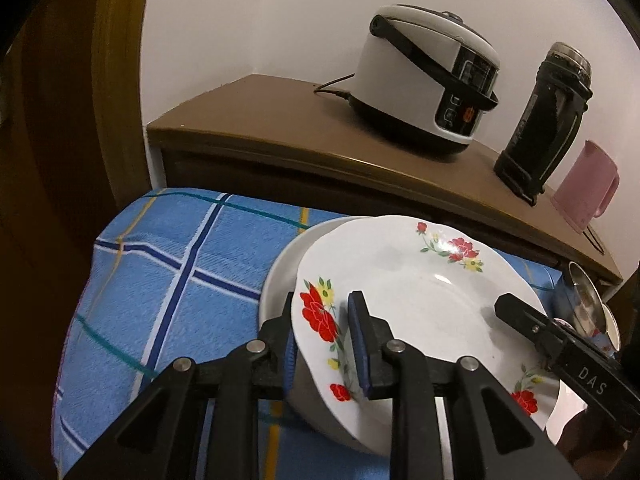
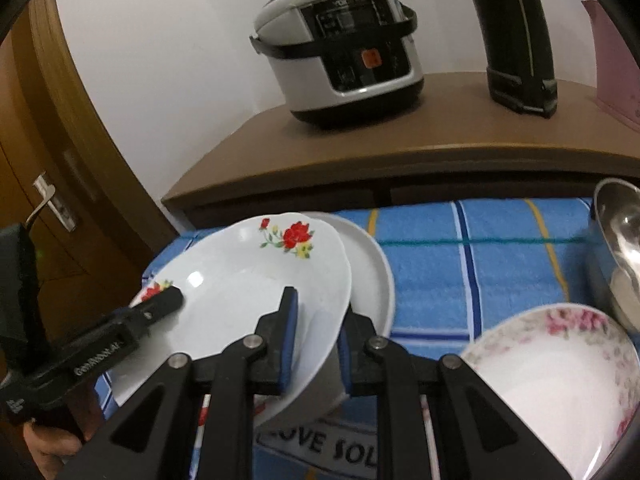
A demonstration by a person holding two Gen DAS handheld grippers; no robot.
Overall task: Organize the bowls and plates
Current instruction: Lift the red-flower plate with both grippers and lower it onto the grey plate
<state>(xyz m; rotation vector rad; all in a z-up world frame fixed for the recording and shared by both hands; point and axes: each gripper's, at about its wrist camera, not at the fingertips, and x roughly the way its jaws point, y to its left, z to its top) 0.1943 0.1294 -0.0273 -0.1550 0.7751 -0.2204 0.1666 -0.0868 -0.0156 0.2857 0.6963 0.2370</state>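
Both grippers pinch the flower plate [image 1: 404, 292] by its rim, one on each side. The left gripper [image 1: 320, 340] has its fingers closed on the edge with the red flower. The right gripper [image 2: 318, 340] holds the other edge. The flower plate is tilted over a plain white plate [image 2: 370, 276] on the blue checked cloth [image 1: 168, 264]. A pink flower bowl [image 2: 560, 380] and a shiny metal bowl [image 2: 620, 248] sit to the right.

Red-flowered white plate [image 1: 420, 300], blue-checked cloth [image 1: 180, 264]
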